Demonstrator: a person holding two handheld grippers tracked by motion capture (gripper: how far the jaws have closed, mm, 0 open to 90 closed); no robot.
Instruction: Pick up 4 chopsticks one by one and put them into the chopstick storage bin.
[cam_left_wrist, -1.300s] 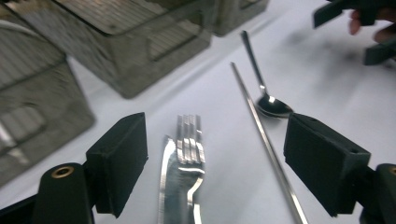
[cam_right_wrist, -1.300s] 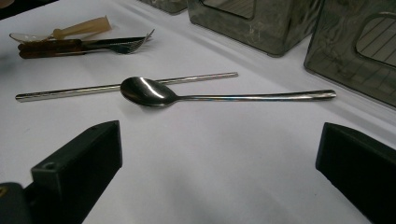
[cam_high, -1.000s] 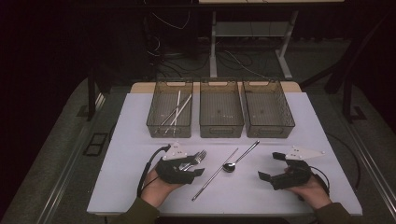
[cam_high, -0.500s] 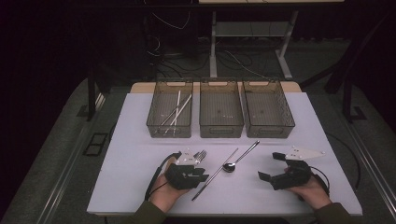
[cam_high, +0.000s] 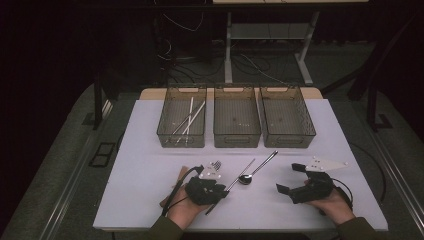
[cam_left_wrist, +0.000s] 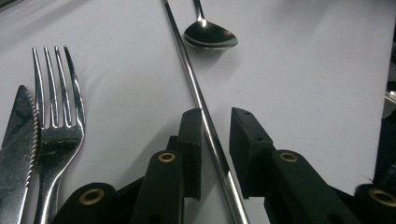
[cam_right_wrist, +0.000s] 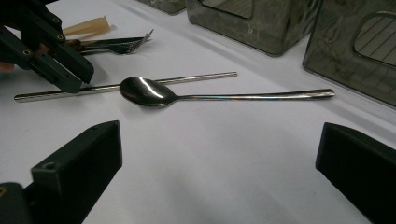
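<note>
While the left gripper (cam_left_wrist: 215, 140) sits low over the white table (cam_high: 150, 175), its jaws stand a little apart on either side of a metal rod (cam_left_wrist: 201, 100), one jaw touching it, not clamped. That rod lies just beside the spoon (cam_right_wrist: 154, 93), whose bowl is near the rod's middle. Left of the spoon lie a fork (cam_left_wrist: 58, 121) and knife (cam_left_wrist: 16, 140). Right of the spoon, the right gripper (cam_high: 295, 180) rests with jaws wide apart, holding nothing. Beyond the spoon stand 3 bins (cam_high: 237, 137).
</note>
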